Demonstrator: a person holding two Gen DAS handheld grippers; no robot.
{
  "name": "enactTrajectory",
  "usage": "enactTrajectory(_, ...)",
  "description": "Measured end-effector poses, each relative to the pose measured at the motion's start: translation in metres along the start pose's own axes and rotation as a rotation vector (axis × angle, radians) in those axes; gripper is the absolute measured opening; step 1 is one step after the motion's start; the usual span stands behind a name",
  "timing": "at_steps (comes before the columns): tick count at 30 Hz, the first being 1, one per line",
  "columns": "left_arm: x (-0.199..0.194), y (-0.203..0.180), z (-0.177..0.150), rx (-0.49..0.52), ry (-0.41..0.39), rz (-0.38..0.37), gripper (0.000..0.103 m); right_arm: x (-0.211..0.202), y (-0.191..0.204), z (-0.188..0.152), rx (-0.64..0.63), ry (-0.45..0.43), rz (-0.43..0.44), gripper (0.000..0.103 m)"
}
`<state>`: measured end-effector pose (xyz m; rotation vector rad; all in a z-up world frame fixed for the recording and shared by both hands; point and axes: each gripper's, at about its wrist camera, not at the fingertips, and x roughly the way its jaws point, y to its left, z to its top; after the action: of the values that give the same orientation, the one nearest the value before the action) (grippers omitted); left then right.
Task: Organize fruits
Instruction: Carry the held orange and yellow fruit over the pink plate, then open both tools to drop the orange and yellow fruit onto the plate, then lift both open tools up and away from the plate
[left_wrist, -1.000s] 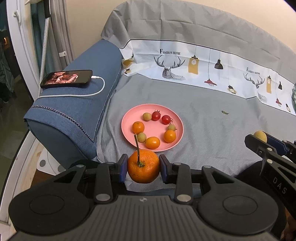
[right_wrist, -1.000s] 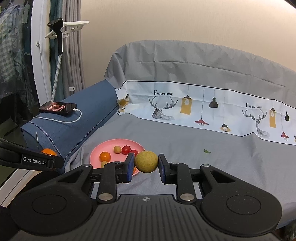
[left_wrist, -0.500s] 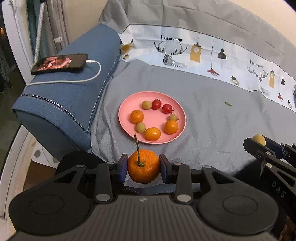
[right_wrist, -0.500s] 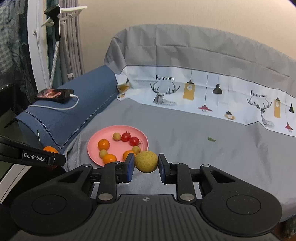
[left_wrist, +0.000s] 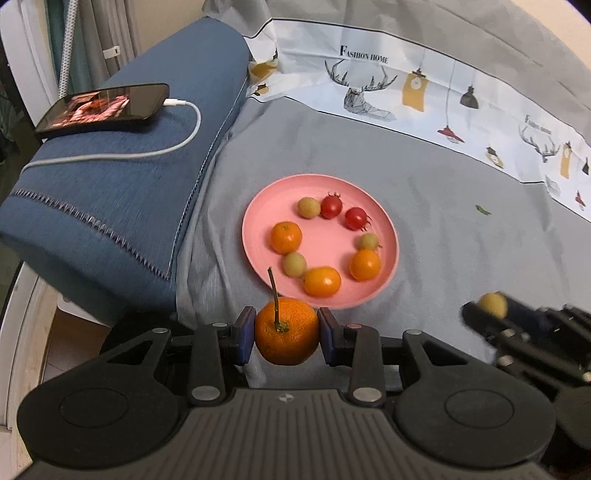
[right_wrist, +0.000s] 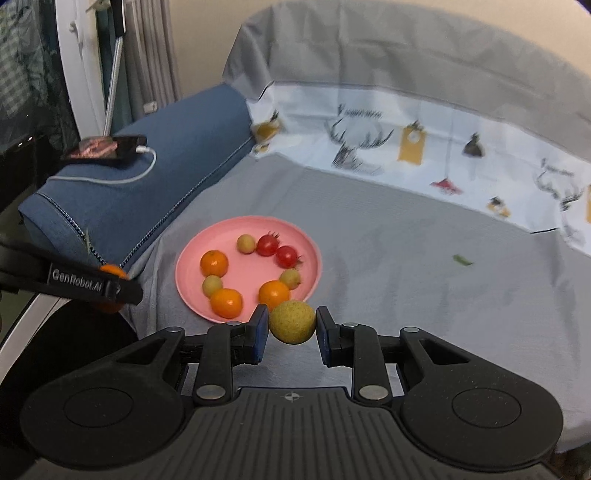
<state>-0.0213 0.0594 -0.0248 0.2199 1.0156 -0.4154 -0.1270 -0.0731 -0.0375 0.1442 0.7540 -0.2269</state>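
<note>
Left wrist: jaws clamp stemmed orange (left_wrist: 287, 330) | right wrist: jaws clamp yellow-green fruit (right_wrist: 292, 321)

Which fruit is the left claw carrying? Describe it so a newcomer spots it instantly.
Start at the pink plate on the grey sofa cover; just short of its near rim the left claw pinches an orange mandarin. Unlike the oranges on the plate, it is off the plate and has a long stem.

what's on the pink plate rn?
On the pink plate: three oranges, two red tomatoes and three small yellow-green fruits, laid in a ring. In the right wrist view, the held yellow fruit covers part of the near rim.
</note>
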Motion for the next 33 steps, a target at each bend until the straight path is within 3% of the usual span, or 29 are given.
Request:
enactTrajectory(13, 0.095, -0.004, 0.075, 0.027, 0.094, 0.069, 0.040, 0.113, -0.002, 0.045, 0.019, 0.097, 0.064, 0.029)
enactTrajectory(24, 0.145, -0.015, 0.096, 0.063, 0.144, 0.097, 0.041, 0.163, -0.010, 0.050, 0.029, 0.133, 0.095, 0.029)
enactTrajectory(26, 0.147, -0.017, 0.100, 0.075, 0.136, 0.098, 0.064, 0.167, -0.010, 0.052, 0.018, 0.126, 0.109, 0.031)
enactTrajectory(27, 0.146, -0.018, 0.101, 0.085, 0.124, 0.107, 0.094, 0.168, -0.010, 0.053, 0.011, 0.120, 0.123, 0.047)
enactTrajectory(28, 0.144, -0.020, 0.102, 0.093, 0.099, 0.132, 0.102, 0.169, -0.011, 0.054, 0.007, 0.119, 0.129, 0.058)
enactTrajectory(29, 0.139, -0.021, 0.102, 0.102, 0.063, 0.149, 0.103, 0.168, -0.012, 0.054, 0.008, 0.117, 0.130, 0.073)
enactTrajectory(33, 0.128, -0.026, 0.099, 0.160, 0.045, 0.162, 0.103, 0.162, -0.016, 0.052, 0.025, 0.118, 0.132, 0.079)
